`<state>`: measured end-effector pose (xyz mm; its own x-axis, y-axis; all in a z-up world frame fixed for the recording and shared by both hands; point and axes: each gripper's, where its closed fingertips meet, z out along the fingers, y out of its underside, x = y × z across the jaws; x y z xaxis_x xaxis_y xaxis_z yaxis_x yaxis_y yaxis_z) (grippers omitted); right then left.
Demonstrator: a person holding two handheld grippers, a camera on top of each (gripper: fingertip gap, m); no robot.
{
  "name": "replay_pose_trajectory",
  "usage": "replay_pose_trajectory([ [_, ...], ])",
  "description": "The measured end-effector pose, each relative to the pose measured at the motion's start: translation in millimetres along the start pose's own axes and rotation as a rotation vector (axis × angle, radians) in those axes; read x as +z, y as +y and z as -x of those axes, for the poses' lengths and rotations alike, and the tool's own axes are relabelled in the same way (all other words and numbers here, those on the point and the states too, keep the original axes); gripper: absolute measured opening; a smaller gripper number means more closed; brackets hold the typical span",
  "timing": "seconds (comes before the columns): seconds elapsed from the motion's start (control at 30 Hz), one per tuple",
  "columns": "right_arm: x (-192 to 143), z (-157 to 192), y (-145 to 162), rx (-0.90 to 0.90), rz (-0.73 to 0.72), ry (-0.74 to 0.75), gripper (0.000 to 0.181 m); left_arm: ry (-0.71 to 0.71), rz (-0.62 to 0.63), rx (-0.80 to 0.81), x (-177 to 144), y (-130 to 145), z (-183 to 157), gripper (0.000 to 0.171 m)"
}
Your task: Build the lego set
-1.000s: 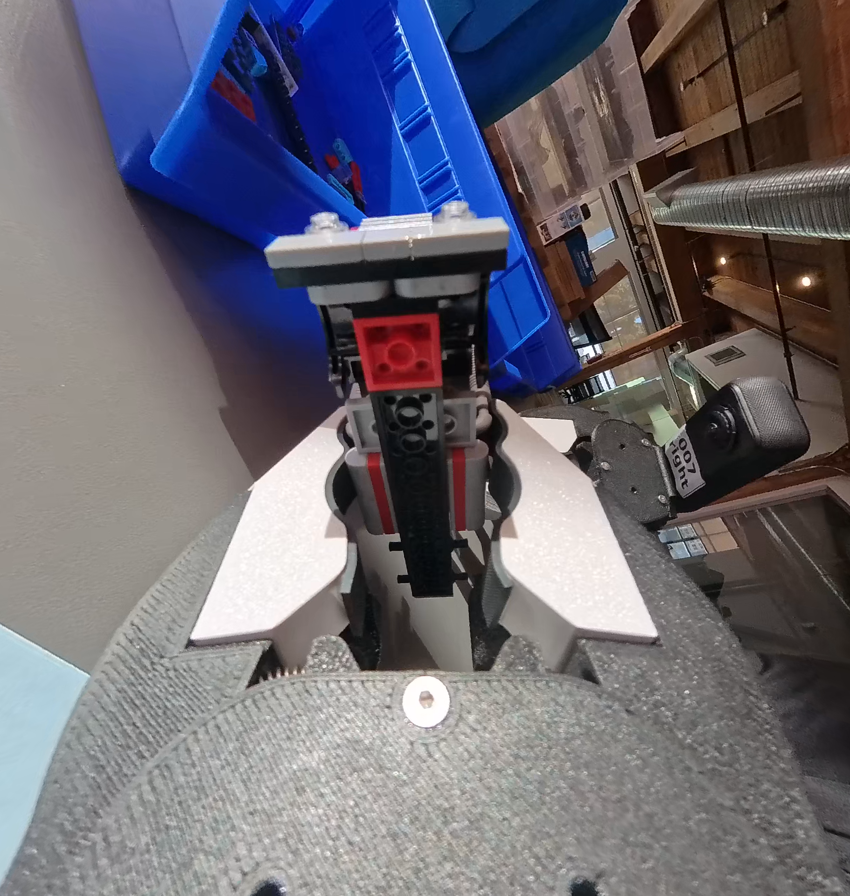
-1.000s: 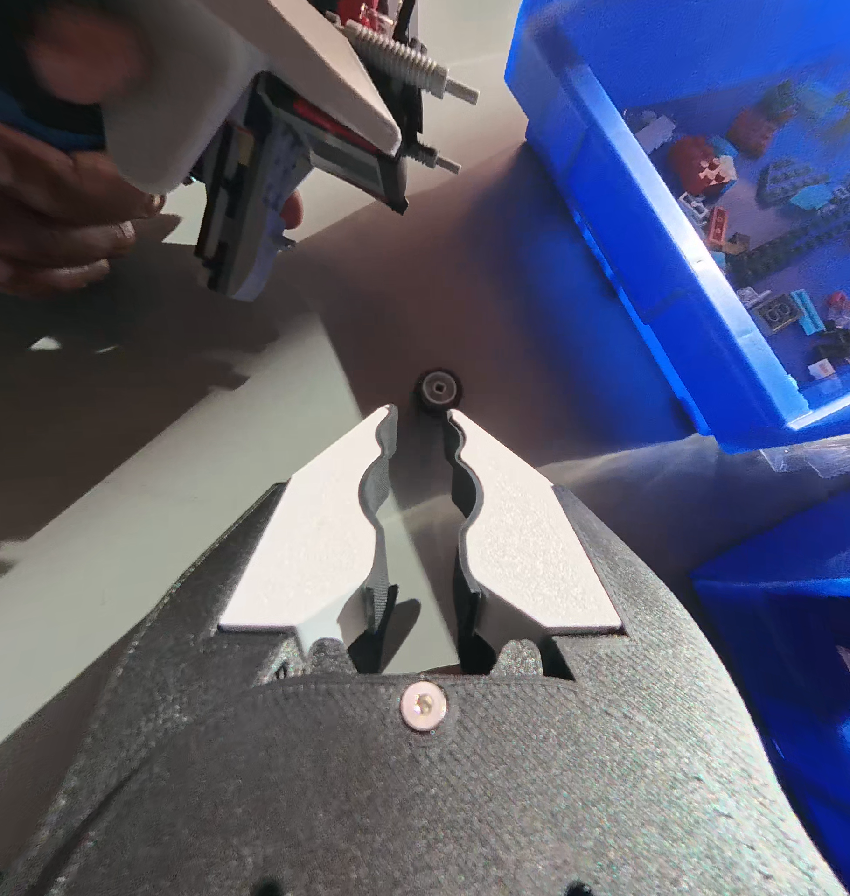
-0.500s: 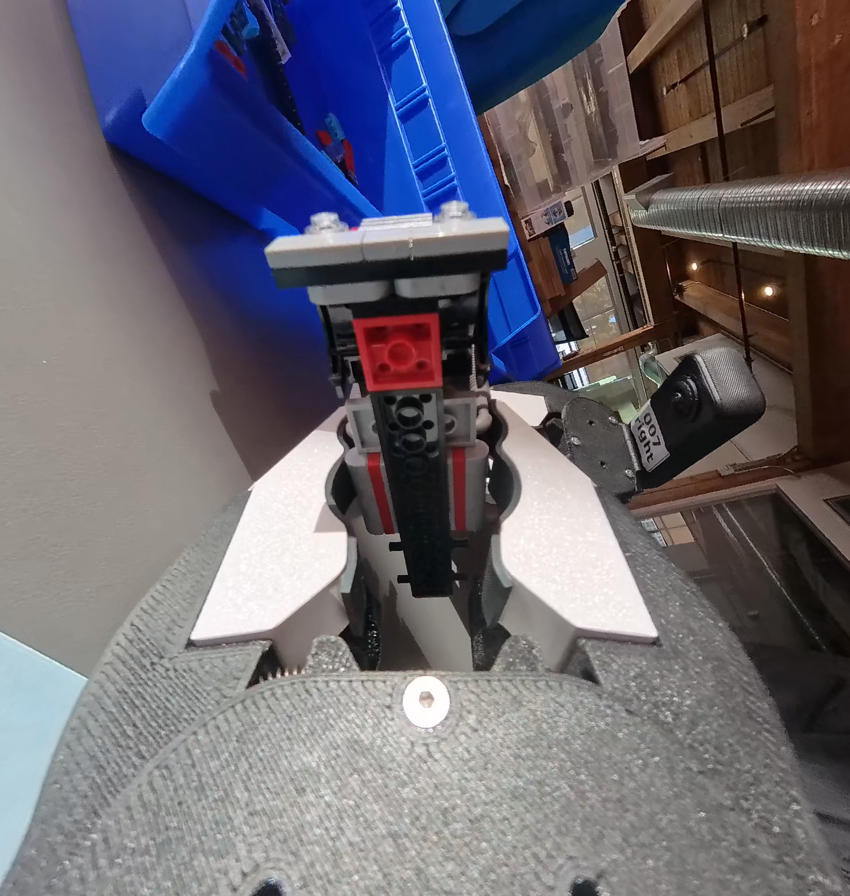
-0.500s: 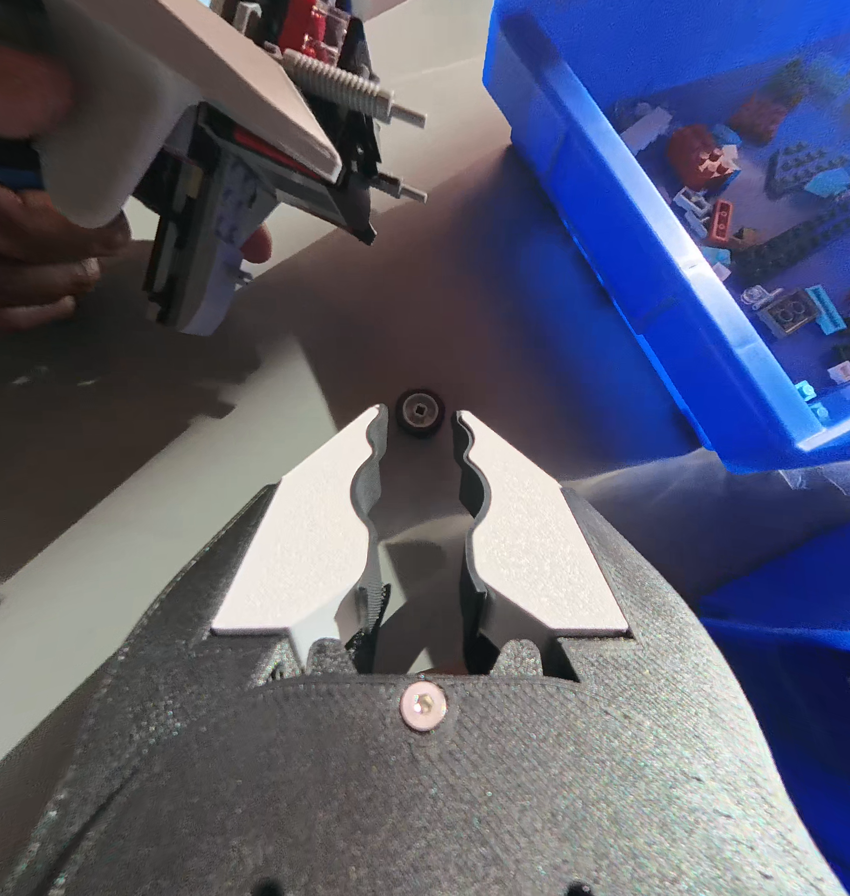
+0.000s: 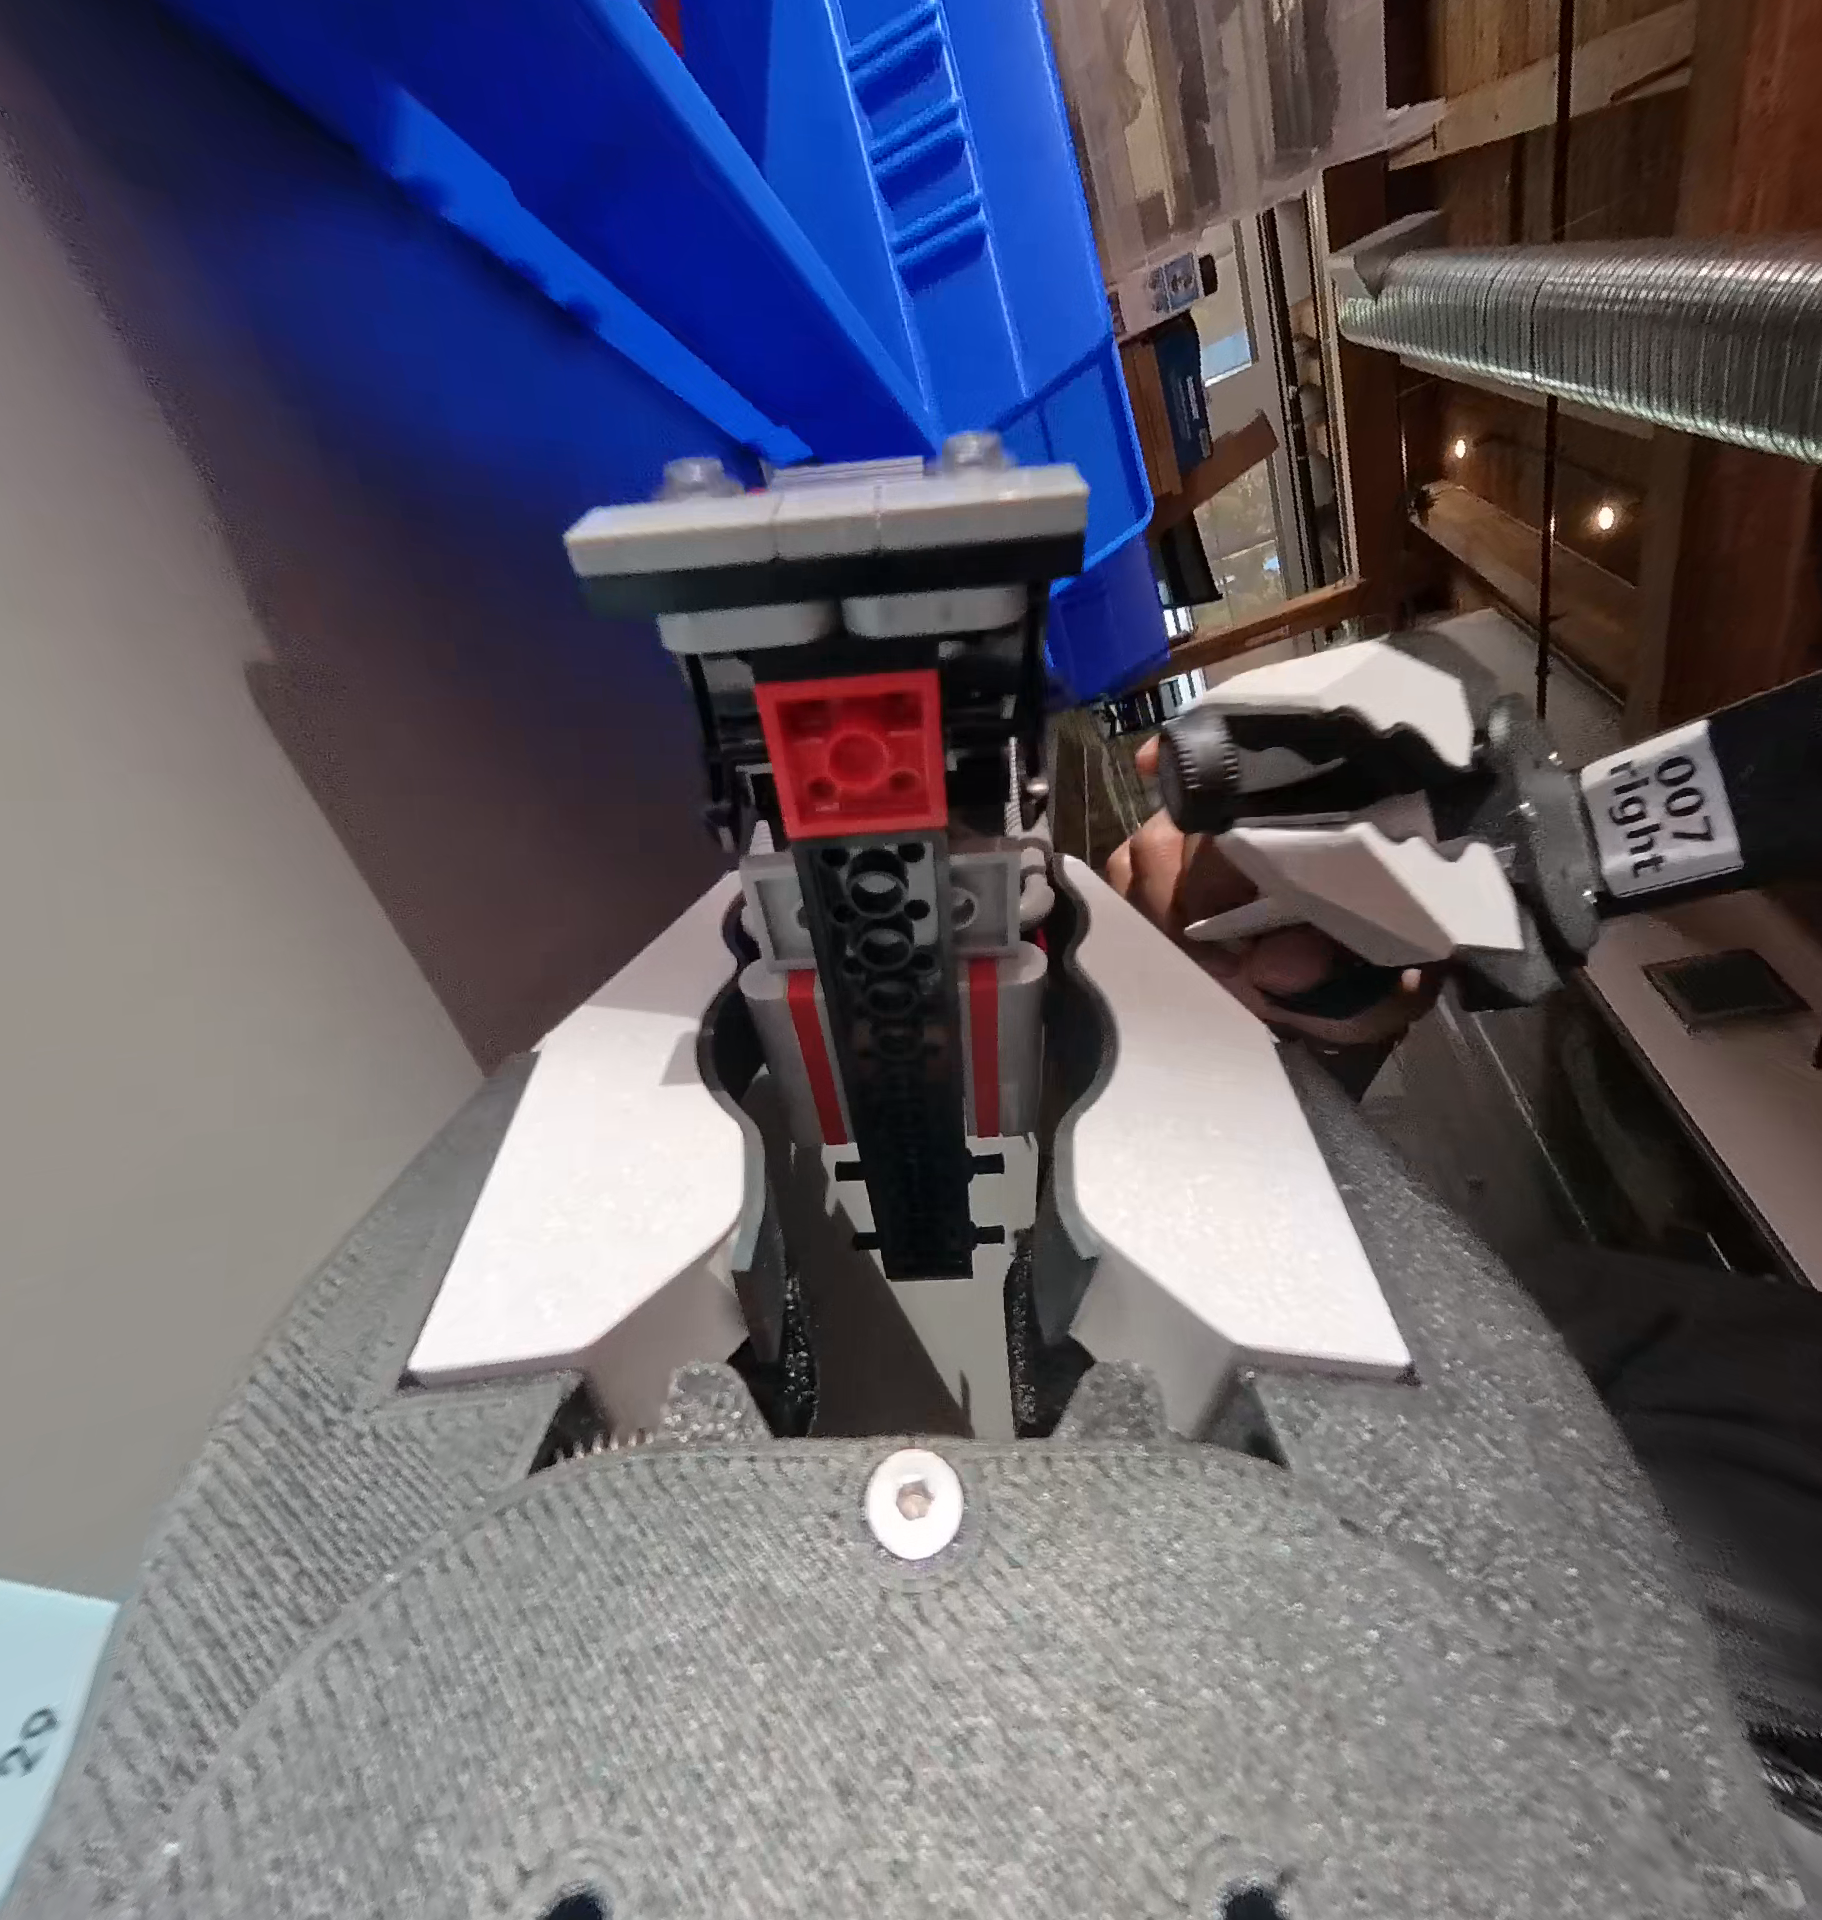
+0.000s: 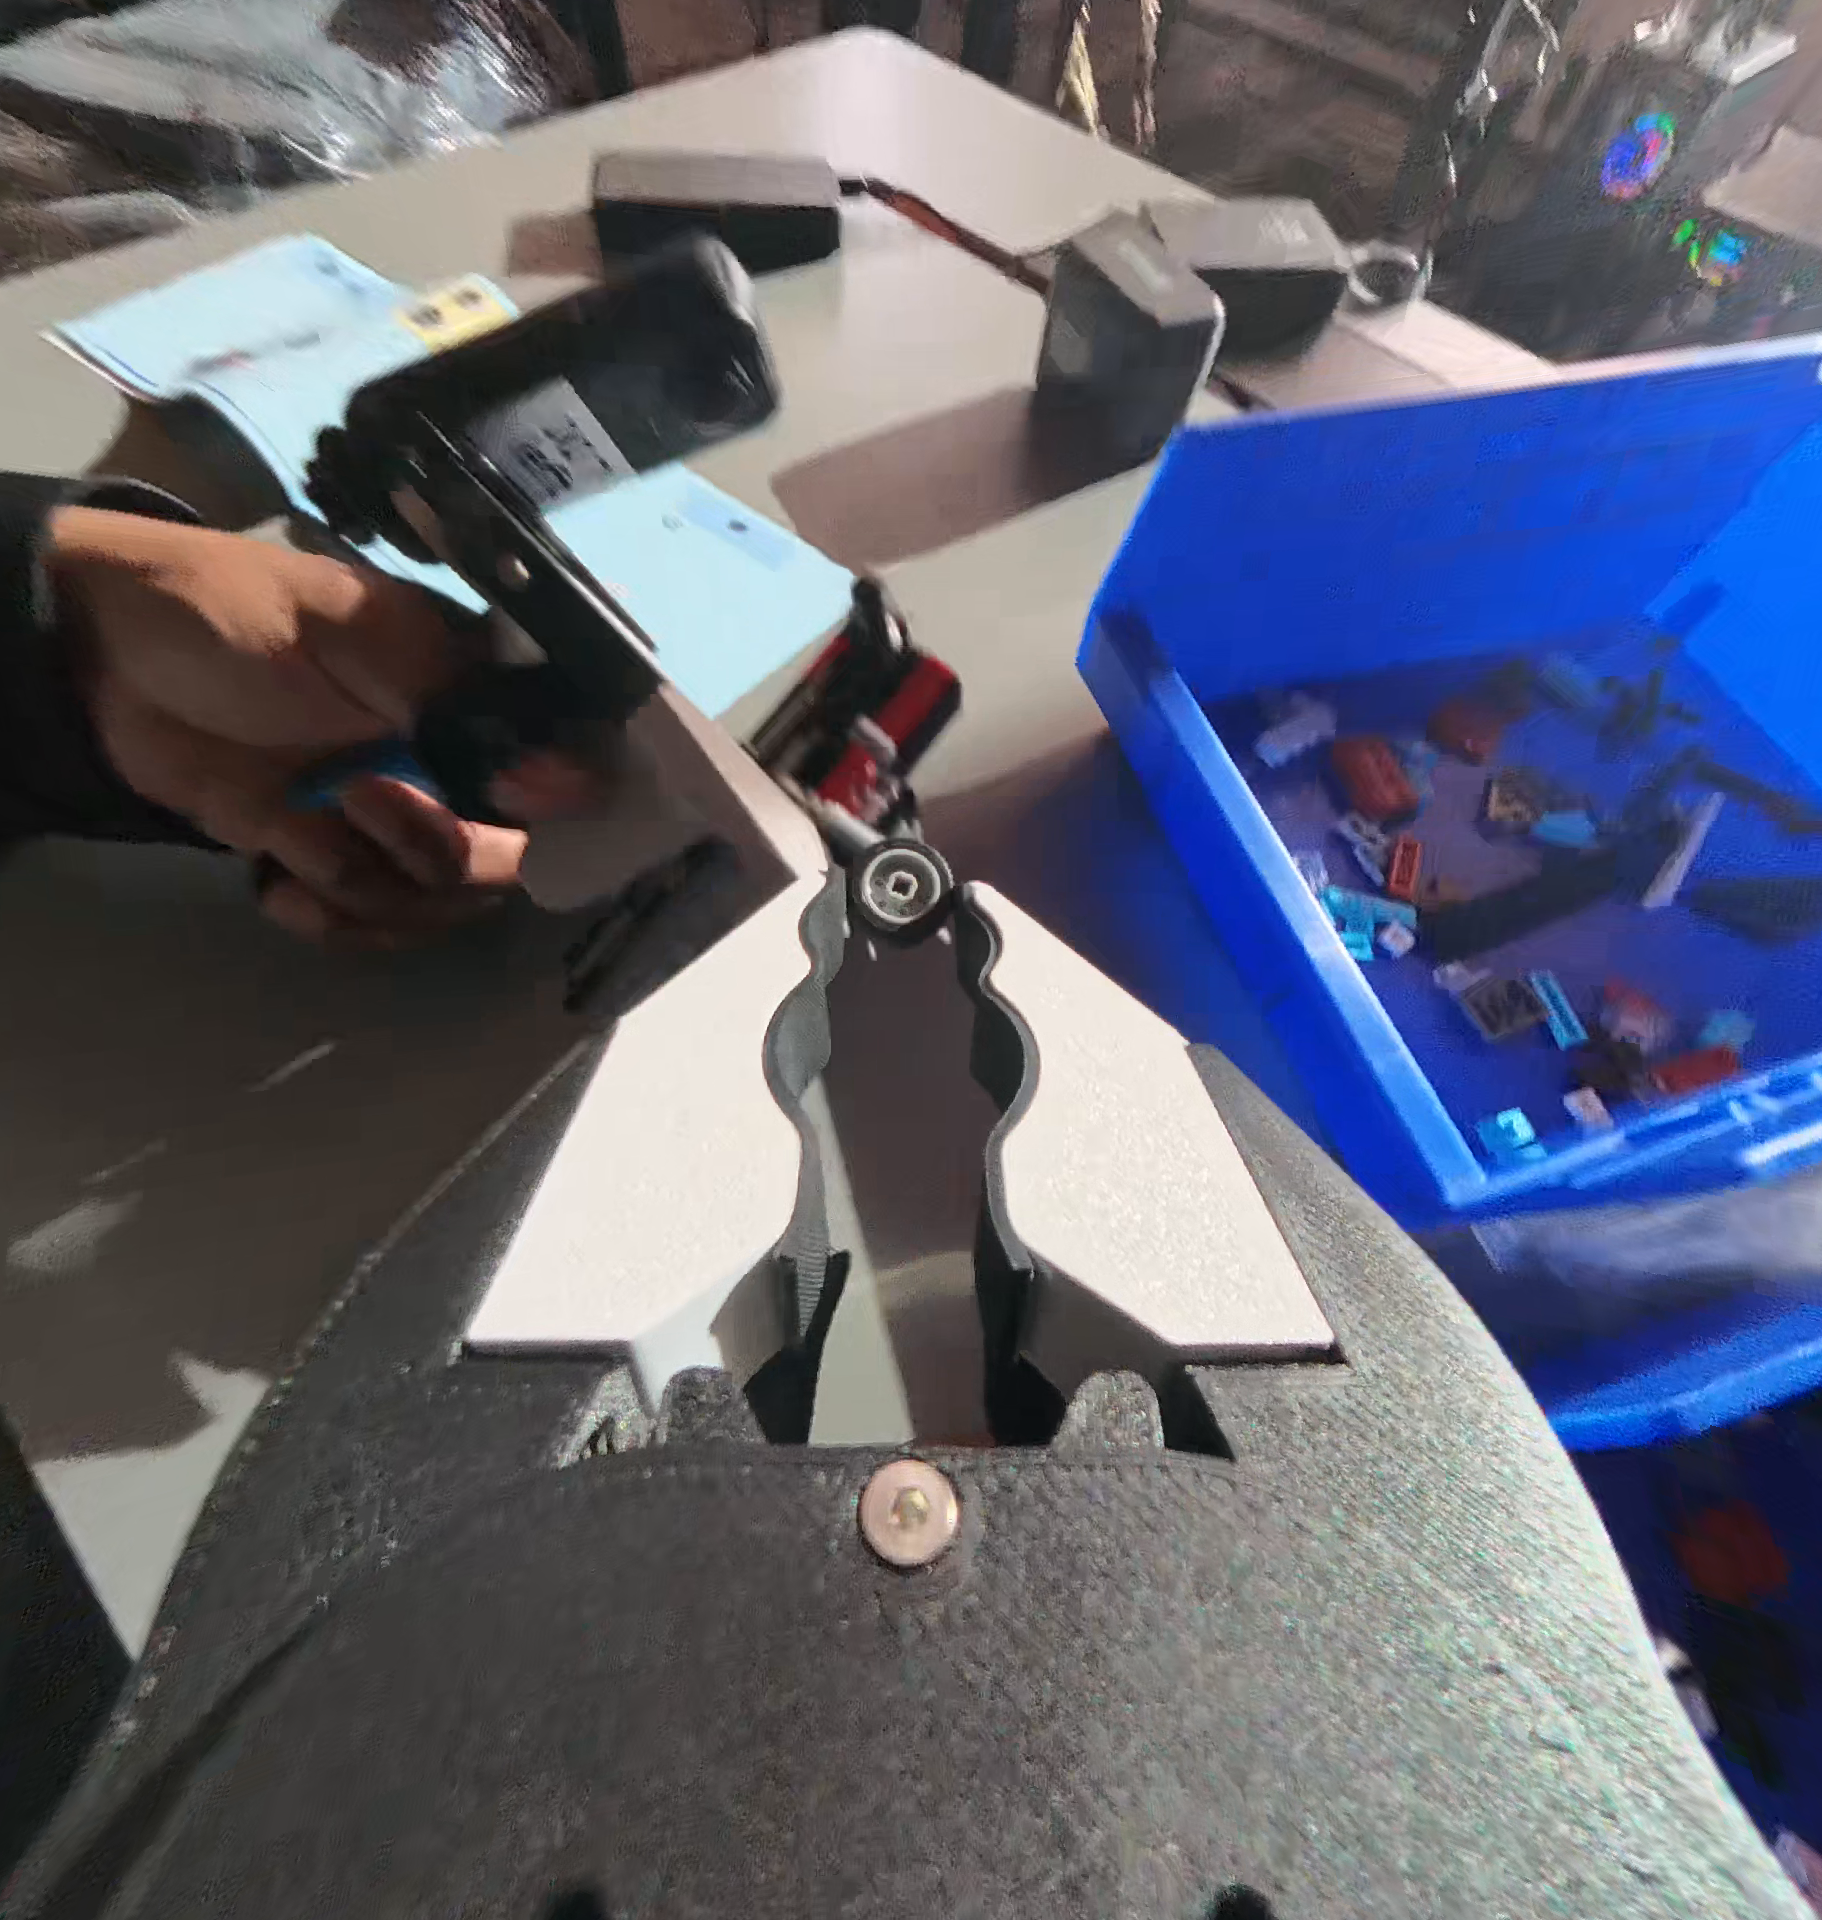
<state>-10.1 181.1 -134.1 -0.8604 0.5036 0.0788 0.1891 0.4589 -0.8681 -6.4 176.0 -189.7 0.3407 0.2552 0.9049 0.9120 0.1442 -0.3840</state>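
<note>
My left gripper (image 5: 891,894) is shut on a lego model (image 5: 850,769) of grey, black and red parts, which sticks out past the fingertips. My right gripper (image 6: 902,899) is shut on a small black wheel (image 6: 899,891) at its fingertips. In the right wrist view the wheel is close to the near end of the model (image 6: 876,717), just below it. In the left wrist view the right gripper (image 5: 1213,774) holds the wheel (image 5: 1193,769) level with the model and a short way to its right.
A blue bin (image 6: 1250,852) with several loose lego pieces stands on the right; its wall (image 5: 886,208) is behind the model. A light blue booklet (image 6: 263,343) and two black boxes (image 6: 715,208) (image 6: 1125,312) lie on the grey table (image 6: 211,1039). A hand (image 6: 263,665) holds the left gripper.
The wheel lay on the table just ahead of my open right fingertips. Now the right gripper is shut on it and has lifted it up beside the model.
</note>
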Motion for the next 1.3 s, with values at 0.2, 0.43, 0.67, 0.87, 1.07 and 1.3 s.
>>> replay_pose_trajectory([
  [0.2, 18, 17, -19, -0.105, -0.002, -0.054, 0.022, 0.026, 0.075, 0.023, 9, 18, -9, 0.055],
  [0.43, 35, 19, -19, -0.141, 0.016, -0.064, 0.023, 0.022, 0.101, 0.042, 11, 23, -10, 0.054],
  [0.67, 42, 18, -15, -0.149, 0.016, -0.056, 0.023, 0.012, 0.115, 0.041, 11, 25, -8, 0.054],
  [0.87, 45, 20, -14, -0.160, 0.019, -0.056, 0.023, 0.004, 0.120, 0.040, 12, 26, -7, 0.054],
  [1.07, 48, 20, -13, -0.183, 0.025, -0.033, 0.023, 0.002, 0.120, 0.041, 12, 26, -7, 0.054],
  [1.3, 48, 20, -15, -0.188, 0.004, -0.020, 0.023, -0.001, 0.120, 0.046, 12, 26, -7, 0.054],
])
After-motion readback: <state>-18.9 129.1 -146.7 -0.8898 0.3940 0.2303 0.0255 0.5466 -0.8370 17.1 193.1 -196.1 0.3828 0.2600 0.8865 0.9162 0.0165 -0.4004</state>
